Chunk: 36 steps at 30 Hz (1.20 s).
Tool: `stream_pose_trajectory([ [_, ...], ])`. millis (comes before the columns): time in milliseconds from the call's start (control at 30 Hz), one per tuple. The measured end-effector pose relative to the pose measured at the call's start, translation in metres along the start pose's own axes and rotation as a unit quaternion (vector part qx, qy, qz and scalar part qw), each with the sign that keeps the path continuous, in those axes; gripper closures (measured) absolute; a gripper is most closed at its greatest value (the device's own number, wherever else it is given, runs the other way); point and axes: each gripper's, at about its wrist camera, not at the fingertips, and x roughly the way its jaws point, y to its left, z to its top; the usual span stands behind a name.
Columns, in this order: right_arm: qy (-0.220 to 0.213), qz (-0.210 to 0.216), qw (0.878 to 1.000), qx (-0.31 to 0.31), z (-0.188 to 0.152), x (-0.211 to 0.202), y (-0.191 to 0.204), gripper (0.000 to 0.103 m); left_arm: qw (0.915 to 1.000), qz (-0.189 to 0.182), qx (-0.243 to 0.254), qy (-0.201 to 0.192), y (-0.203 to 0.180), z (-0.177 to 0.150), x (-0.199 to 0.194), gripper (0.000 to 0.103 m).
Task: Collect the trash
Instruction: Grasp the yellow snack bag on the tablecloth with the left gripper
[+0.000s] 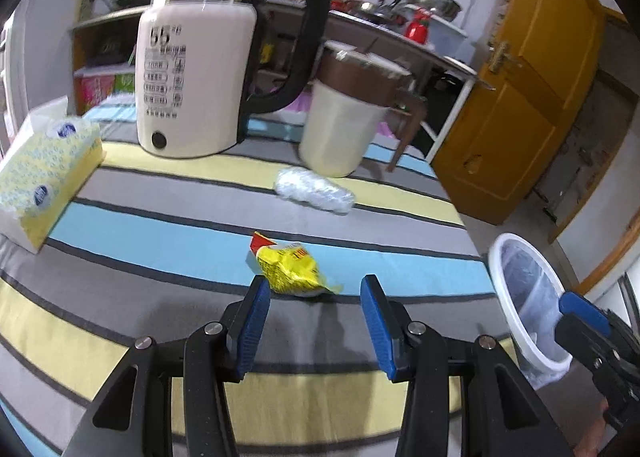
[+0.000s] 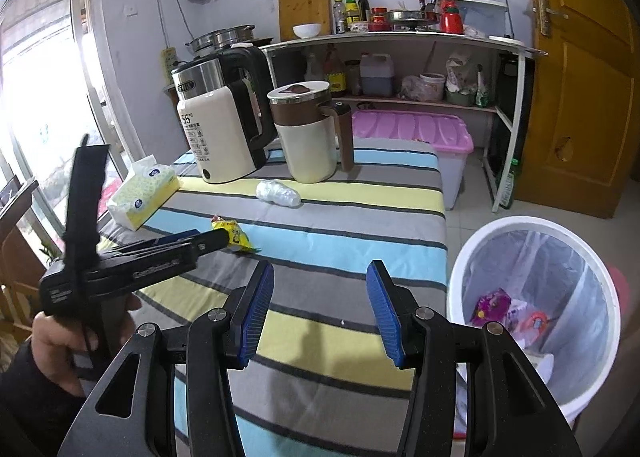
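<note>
A crumpled yellow snack wrapper [image 1: 294, 267] with a red corner lies on the striped tablecloth [image 1: 160, 245]. My left gripper [image 1: 316, 289] is open, its blue pads just short of the wrapper and not touching it. Farther back lies a crumpled clear plastic bag [image 1: 314, 189]. In the right wrist view my right gripper [image 2: 320, 277] is open and empty over the table's near right part. The left gripper [image 2: 204, 241] reaches in from the left toward the yellow wrapper [image 2: 236, 237]; the plastic bag [image 2: 278, 193] lies beyond. A white bin [image 2: 532, 297] with a clear liner holds some trash, on the floor right of the table.
A cream electric kettle [image 2: 224, 133], a cream and brown jug [image 2: 310, 133] and a yellow tissue box [image 2: 144, 195] stand along the table's far side. A pink-lidded storage box [image 2: 416, 133], a kitchen shelf and a yellow door [image 2: 580, 97] are behind. A hand [image 2: 60, 345] holds the left gripper.
</note>
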Motion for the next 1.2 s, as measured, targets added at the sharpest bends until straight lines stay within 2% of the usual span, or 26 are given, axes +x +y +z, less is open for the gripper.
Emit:
stream_pose_trajectory([
  [300,0.019,0.009,1.0,-0.009,0.012,0.029,0.0,0.054,0.9993,0.004,-0.033,0.018,0.014,0.007,0.028,0.058],
  [367,0.022,0.013,1.0,-0.016,0.015,0.036,0.003,0.054,0.9993,0.009,-0.03,0.02,0.015,0.007,0.03,0.073],
  [500,0.026,0.021,0.999,-0.034,0.024,0.048,0.012,0.054,0.9996,0.005,-0.023,0.018,0.016,0.004,0.028,0.08],
  [833,0.046,0.043,0.995,-0.074,0.045,0.086,0.031,0.054,0.9997,-0.014,-0.021,-0.005,0.032,-0.001,-0.007,0.08],
  [1200,0.084,0.048,0.988,-0.117,0.063,0.162,0.045,0.054,0.9989,-0.011,-0.045,-0.006,0.066,-0.003,-0.013,0.08],
])
